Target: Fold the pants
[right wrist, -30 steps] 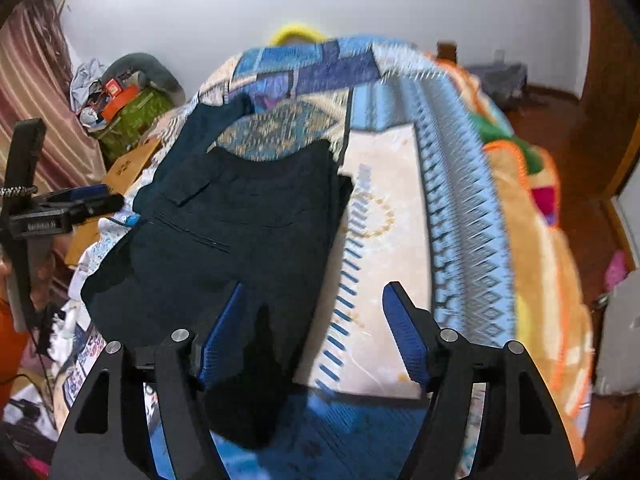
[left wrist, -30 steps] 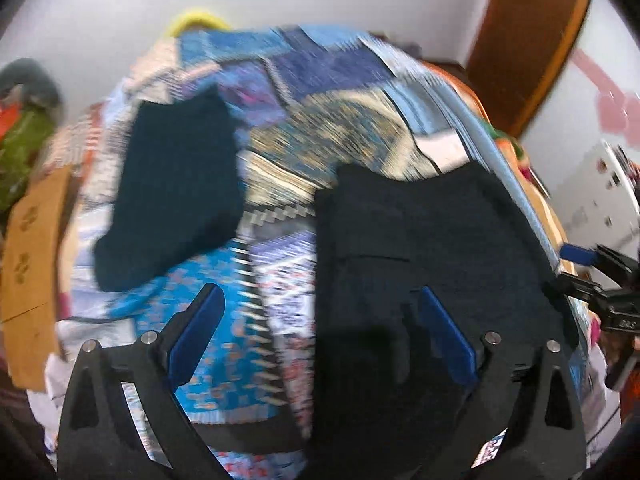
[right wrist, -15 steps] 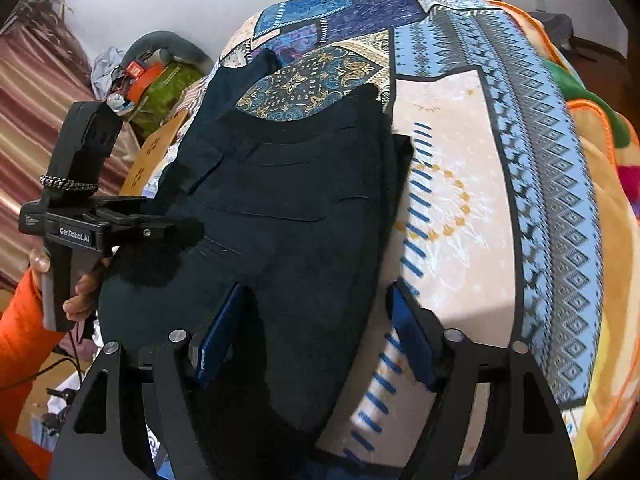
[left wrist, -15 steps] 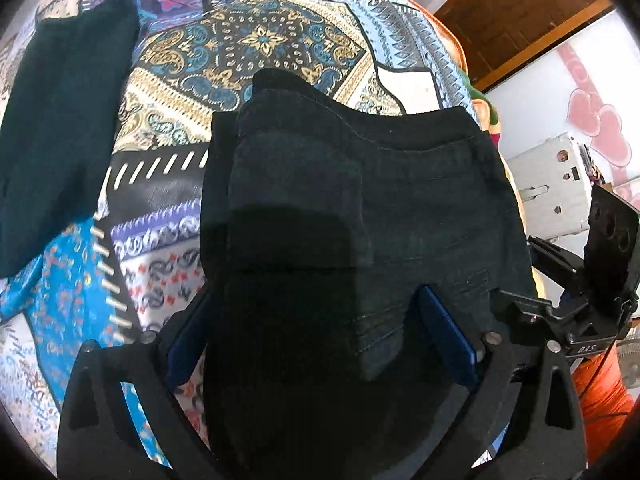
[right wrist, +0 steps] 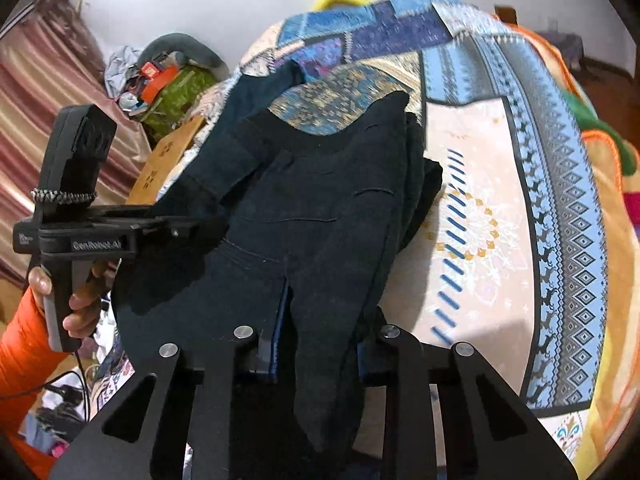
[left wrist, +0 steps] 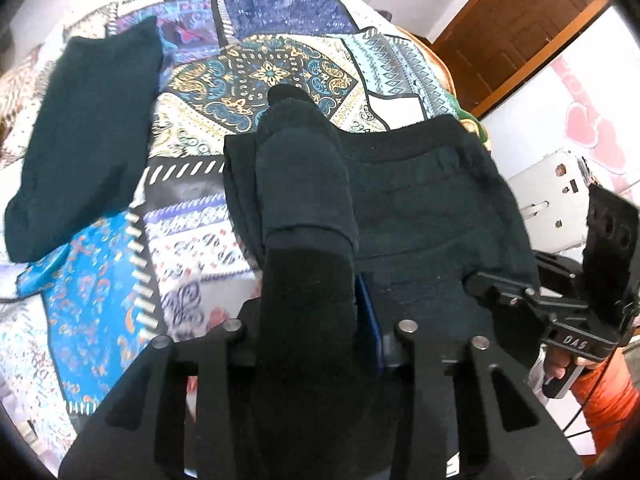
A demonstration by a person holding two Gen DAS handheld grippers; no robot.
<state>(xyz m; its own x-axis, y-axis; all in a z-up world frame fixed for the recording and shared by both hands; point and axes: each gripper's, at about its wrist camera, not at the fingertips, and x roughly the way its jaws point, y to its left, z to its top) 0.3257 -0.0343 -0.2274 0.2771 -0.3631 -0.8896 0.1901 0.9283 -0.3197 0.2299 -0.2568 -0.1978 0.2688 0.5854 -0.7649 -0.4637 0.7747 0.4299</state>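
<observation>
Black pants (left wrist: pixel 420 208) lie on a patterned bedspread (left wrist: pixel 256 76); they also show in the right wrist view (right wrist: pixel 320 216). My left gripper (left wrist: pixel 316 320) is shut on a bunched fold of the pants at their near left edge and lifts it. My right gripper (right wrist: pixel 320 340) is shut on the near right edge of the pants, and cloth hangs between its fingers. Each gripper shows in the other's view, the right one (left wrist: pixel 560 320) and the left one (right wrist: pixel 100 236), both at the near end of the pants.
A second dark folded garment (left wrist: pixel 84 136) lies on the bedspread to the left. A cardboard piece (right wrist: pixel 160 168) and clutter (right wrist: pixel 160 76) stand beside the bed on the left. A wooden door (left wrist: pixel 520 32) and a white appliance (left wrist: pixel 556 200) are on the right.
Both grippers have closed from open onto the near edge of the pants. The cloth now bunches up and rises between the fingers.
</observation>
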